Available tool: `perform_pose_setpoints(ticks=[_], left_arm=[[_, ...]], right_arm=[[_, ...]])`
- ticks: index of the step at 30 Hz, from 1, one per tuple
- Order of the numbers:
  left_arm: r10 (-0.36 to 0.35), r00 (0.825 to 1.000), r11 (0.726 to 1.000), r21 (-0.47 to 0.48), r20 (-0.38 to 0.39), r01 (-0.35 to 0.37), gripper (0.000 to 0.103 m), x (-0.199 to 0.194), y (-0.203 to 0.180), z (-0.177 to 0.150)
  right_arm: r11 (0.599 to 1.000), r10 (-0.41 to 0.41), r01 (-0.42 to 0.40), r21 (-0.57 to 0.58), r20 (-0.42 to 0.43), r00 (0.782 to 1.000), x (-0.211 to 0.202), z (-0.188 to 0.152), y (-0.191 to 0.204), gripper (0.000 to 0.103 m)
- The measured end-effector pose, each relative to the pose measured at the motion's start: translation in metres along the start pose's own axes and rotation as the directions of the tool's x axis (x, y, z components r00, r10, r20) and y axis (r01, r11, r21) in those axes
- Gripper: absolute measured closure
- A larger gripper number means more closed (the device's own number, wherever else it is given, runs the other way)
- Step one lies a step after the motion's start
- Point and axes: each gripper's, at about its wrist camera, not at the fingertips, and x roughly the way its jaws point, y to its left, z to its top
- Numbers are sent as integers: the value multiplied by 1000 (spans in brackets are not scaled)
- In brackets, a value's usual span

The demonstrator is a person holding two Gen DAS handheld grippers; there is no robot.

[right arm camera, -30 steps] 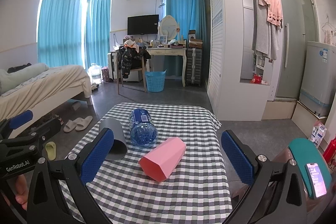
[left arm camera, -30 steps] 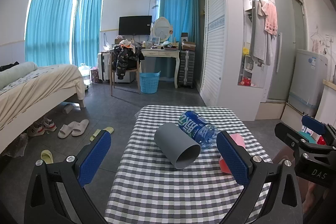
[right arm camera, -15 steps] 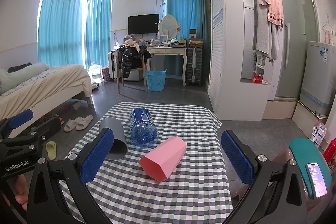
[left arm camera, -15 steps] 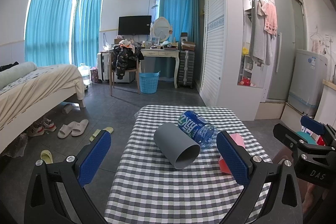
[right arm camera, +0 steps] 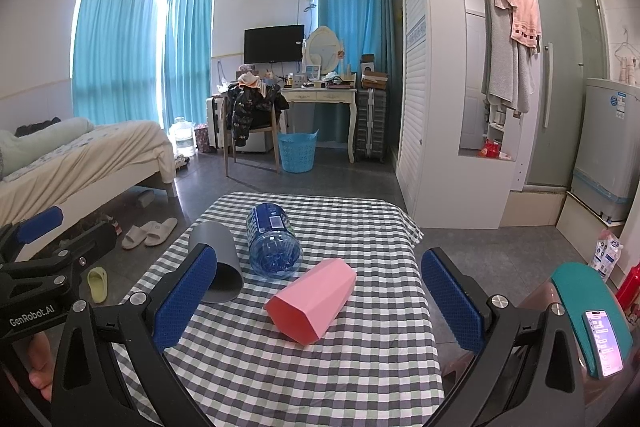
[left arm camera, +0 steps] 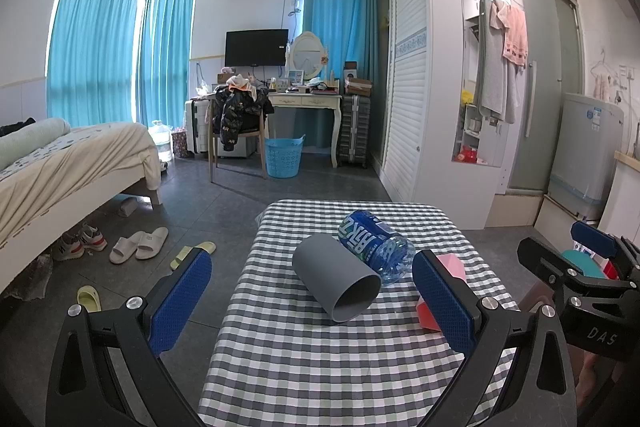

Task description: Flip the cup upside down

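Note:
A grey cup (left arm camera: 336,278) (right arm camera: 218,267) lies on its side on the checked table (left arm camera: 320,359), its mouth turned toward me. A pink faceted cup (right arm camera: 311,305) (left arm camera: 450,265) also lies on its side, to the right of the grey one. My left gripper (left arm camera: 316,301) hangs open in front of the grey cup, holding nothing. My right gripper (right arm camera: 318,303) is open too, with the pink cup lying ahead between its fingers, untouched. In the left wrist view the right blue pad hides most of the pink cup.
A blue water bottle (left arm camera: 376,247) (right arm camera: 273,245) lies on its side between the two cups, touching the grey one. The table (right arm camera: 320,367) stands in a bedroom with a bed (left arm camera: 60,171) at the left. A phone (right arm camera: 604,343) on a teal stand sits at the right.

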Motion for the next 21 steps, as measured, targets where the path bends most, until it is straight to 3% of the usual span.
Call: perform_pose_setpoints(ticks=[19, 21], left_arm=[[13, 1000, 1000, -14, -7, -13, 0, 3, 1, 1], [28, 999, 999, -14, -24, -29, 0, 10, 5, 14]], right_arm=[[1000, 6, -6, -10, -24, 1000, 9, -1, -2, 0], [999, 28, -28, -18, -39, 999, 16, 3, -2, 0]])
